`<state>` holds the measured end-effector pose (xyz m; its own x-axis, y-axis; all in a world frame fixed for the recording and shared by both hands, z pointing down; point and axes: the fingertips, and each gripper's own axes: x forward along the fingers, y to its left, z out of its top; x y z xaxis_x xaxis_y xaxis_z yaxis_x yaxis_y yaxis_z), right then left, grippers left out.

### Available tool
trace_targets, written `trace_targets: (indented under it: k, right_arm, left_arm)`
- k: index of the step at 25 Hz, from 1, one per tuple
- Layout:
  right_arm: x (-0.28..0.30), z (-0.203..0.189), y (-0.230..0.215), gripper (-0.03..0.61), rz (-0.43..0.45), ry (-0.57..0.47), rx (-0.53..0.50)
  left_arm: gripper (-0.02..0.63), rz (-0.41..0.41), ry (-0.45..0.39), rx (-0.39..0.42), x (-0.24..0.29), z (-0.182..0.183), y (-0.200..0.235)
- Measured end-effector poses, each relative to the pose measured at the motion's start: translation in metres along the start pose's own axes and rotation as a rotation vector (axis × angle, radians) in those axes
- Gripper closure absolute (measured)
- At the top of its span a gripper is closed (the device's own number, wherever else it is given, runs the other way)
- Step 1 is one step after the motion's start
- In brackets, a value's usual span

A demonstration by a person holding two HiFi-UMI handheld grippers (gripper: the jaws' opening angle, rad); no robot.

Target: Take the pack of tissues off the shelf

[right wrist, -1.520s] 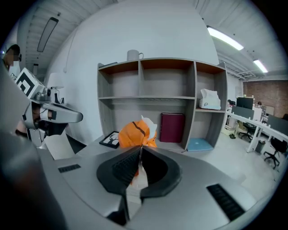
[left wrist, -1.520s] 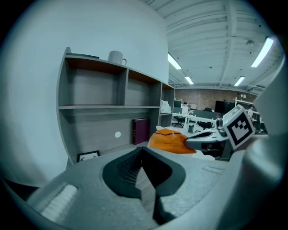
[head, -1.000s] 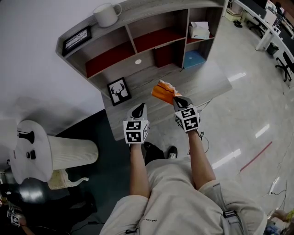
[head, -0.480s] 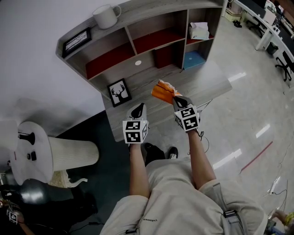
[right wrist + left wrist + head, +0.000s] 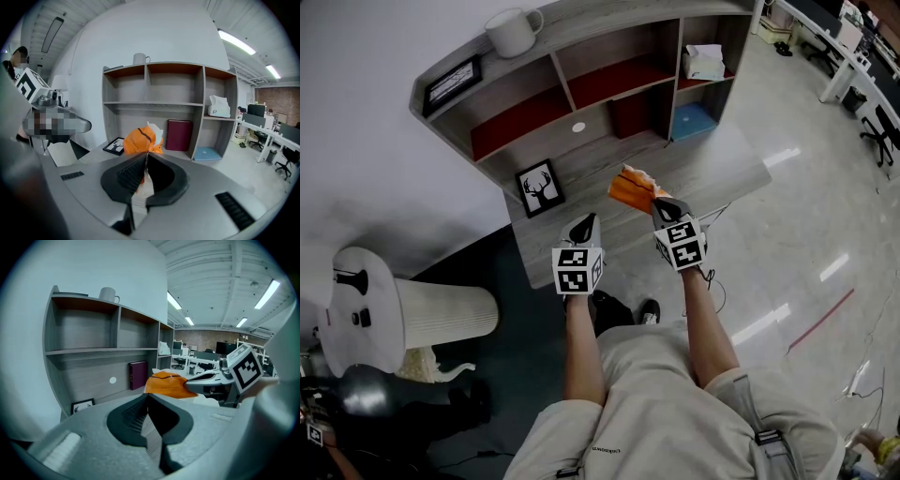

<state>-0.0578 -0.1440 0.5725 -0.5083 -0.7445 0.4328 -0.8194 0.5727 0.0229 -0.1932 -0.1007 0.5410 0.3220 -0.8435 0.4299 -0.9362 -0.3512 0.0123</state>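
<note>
Clearly, right hand-held gripper [image 5: 664, 203] clamps the pack of tissues [image 5: 630, 189].

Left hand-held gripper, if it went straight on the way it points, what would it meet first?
Probably the desk top, beside the orange tissue pack; depth is unclear.

The person wears a pale beige T-shirt [image 5: 647, 394] with short sleeves [image 5: 551, 427] and a line of small dark print, and black shoes [image 5: 649, 309]. The left gripper [image 5: 590, 218] and right gripper [image 5: 660, 202] have smooth grey shells and dark tapering jaws lined with ribbed black pads [image 5: 133, 413]. Each carries a white cube [image 5: 577, 269] of black square markers.
</note>
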Motion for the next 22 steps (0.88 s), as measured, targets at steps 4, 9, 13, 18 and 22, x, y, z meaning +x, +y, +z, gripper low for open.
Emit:
trace_targets:
  k: [4,9,13,18,22]
  right_arm:
    - [0.001,-0.003,0.001,0.555,0.005,0.005,0.013]
    - [0.003,-0.001,-0.001,0.555,0.008,0.005,0.011]
    - [0.005,-0.001,-0.003,0.555,0.007,0.009,0.015]
    - [0.006,-0.003,-0.004,0.555,0.006,0.014,0.019]
    - [0.004,-0.004,-0.007,0.555,0.003,0.015,0.018]
  left_arm:
    - [0.604,0.0,0.004,0.0,0.0,0.0,0.0]
    - [0.604,0.014,0.002,-0.014,0.0,0.001,0.008]
    - [0.604,0.013,0.003,-0.017,0.002,0.001,0.009]
    - [0.604,0.001,0.008,-0.015,0.006,0.001,0.005]
    - [0.604,-0.003,0.011,-0.014,0.007,0.001,0.001]
